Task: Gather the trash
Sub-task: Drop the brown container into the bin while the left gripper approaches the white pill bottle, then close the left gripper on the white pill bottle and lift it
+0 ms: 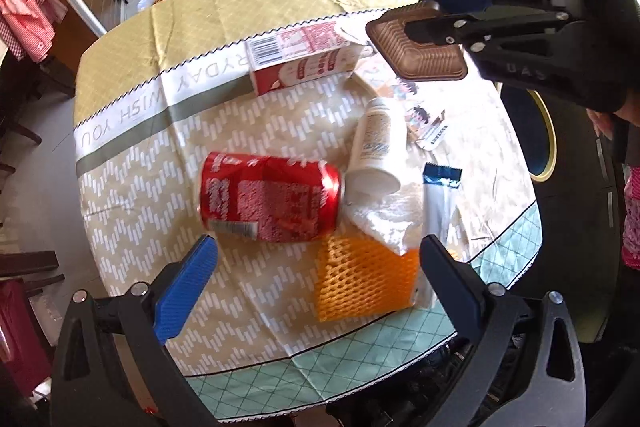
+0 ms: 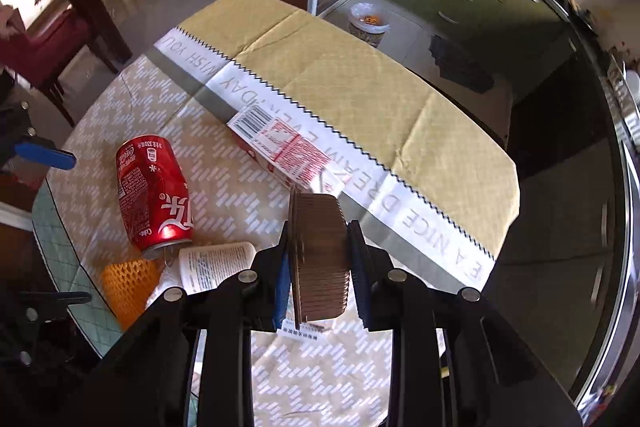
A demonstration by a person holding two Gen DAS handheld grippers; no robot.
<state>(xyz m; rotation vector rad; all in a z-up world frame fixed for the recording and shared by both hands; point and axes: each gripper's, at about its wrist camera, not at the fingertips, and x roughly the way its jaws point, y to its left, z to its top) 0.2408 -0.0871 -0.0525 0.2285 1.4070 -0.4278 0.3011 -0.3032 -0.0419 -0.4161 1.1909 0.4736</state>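
Item: brown ribbed tray (image 2: 320, 259), pinched on edge in our right gripper (image 2: 320, 267), lifted above the worktop (image 2: 440, 131). Left gripper (image 1: 316, 267) spread, empty, over red can (image 1: 270, 201). Handling: we should keep the pinch firm and carry level to the bin (image 2: 369, 23).

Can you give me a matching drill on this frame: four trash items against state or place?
Things:
1. ribbed brown plastic tray
2. red soda can
3. red-and-white milk carton
4. orange foam net sleeve

States or places:
A. lying on its side across the cloth's lettered band
B. clamped on edge in the right gripper, lifted off the table
C. flat on the cloth between the open left gripper's fingers, partly under a crumpled white wrapper
D. dented, lying on its side beside a white bottle

Pairs: 1-B, 2-D, 3-A, 4-C
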